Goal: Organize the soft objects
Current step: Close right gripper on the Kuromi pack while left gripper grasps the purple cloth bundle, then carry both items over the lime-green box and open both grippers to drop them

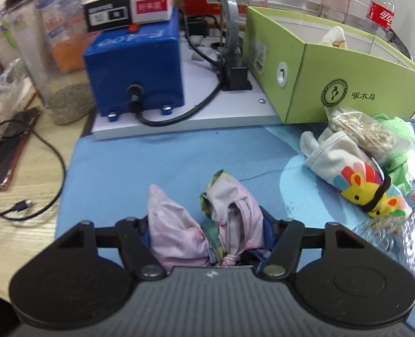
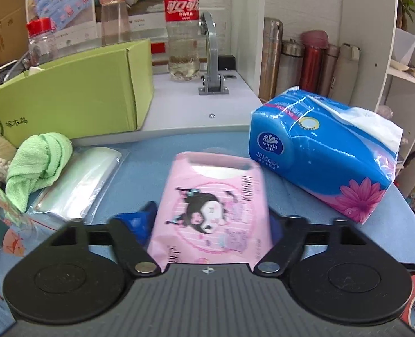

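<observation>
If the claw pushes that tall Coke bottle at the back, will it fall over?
Probably yes. The Coke bottle is tall and narrow, standing upright on a small base, so a push up high would likely tip it. Only a little liquid shows at the bottom, so it is probably light. Being round, it may roll afterwards.

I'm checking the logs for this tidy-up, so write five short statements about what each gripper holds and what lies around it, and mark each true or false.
1. The left gripper is shut on a crumpled pink patterned cloth. True.
2. The right gripper is open with nothing between its fingers. False: it is shut on a flat pink cartoon-printed packet.
3. The open light-green cardboard box stands on the wooden desk. False: it stands on the white platform behind the blue mat.
4. A rolled green towel lies in front of that box. True.
5. The blue plastic tissue pack lies right of the pink packet. True.
</observation>
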`<state>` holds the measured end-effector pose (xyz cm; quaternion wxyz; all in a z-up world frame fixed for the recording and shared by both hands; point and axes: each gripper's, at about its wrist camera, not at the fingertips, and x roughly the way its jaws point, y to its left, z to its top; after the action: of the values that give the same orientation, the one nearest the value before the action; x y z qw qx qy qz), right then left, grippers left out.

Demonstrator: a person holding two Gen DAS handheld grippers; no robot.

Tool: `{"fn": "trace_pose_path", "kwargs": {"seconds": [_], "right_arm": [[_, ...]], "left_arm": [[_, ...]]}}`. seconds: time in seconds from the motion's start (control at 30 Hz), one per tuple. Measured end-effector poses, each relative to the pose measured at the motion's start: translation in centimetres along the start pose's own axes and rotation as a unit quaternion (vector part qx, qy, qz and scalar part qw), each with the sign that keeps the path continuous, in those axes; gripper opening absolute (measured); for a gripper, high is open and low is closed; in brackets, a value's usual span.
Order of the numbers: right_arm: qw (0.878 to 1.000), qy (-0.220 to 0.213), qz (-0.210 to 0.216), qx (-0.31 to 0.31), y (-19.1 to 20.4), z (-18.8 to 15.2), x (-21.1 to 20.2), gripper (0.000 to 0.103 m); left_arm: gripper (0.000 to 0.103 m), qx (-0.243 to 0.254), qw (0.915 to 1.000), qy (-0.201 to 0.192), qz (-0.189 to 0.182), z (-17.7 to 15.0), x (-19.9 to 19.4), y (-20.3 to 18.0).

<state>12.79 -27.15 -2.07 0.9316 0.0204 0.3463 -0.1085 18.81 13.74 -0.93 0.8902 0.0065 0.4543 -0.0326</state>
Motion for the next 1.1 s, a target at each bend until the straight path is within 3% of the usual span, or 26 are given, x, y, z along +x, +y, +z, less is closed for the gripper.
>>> {"fn": "trace_pose_path", "kwargs": {"seconds": [0.13, 0.27, 0.43, 0.57, 0.8, 0.9, 0.97, 1.03, 1.1], "right_arm": [[0.999, -0.01, 0.03, 0.013, -0.1, -0.1, -1.6, 0.048], [0.997, -0.038, 0.071, 0.007, 0.8, 1.4, -4.5, 0.048], [0.987, -0.103, 0.119, -0.021, 2.7, 7.0, -7.5, 0.048], [0.98, -0.129, 0.144, -0.049, 4.7, 13.1, -6.5, 0.048], [0.981, -0.081, 0.161, -0.074, 7.6, 18.8, 0.9, 0.05], [0.984, -0.045, 0.156, -0.074, 8.4, 19.1, 4.4, 0.053], [0.987, 0.0, 0.146, -0.063, 8.7, 19.4, 6.3, 0.055], [0.985, -0.019, 0.168, -0.04, 8.1, 19.3, 6.5, 0.056], [0.985, -0.041, 0.162, -0.033, 7.8, 19.2, 6.2, 0.057]], "left_arm": [[0.062, -0.032, 0.9994, -0.013, -0.01, -0.5, -2.7, 1.7], [0.062, -0.039, 0.9982, -0.038, -0.022, 1.3, -5.6, 2.1], [0.062, -0.01, 0.9954, -0.088, -0.036, 7.0, -7.7, -0.4], [0.063, 0.015, 0.9918, -0.112, -0.06, 12.3, -7.3, -3.8], [0.065, 0.053, 0.9895, -0.098, -0.092, 19.0, -2.0, -10.5], [0.085, 0.062, 0.991, -0.085, -0.082, 20.0, 0.6, -12.2], [0.086, 0.056, 0.9919, -0.078, -0.083, 20.1, 1.7, -12.4], [0.086, 0.051, 0.992, -0.074, -0.089, 20.0, 2.2, -12.1], [0.087, 0.053, 0.993, -0.072, -0.077, 19.5, 2.4, -11.8]]}}
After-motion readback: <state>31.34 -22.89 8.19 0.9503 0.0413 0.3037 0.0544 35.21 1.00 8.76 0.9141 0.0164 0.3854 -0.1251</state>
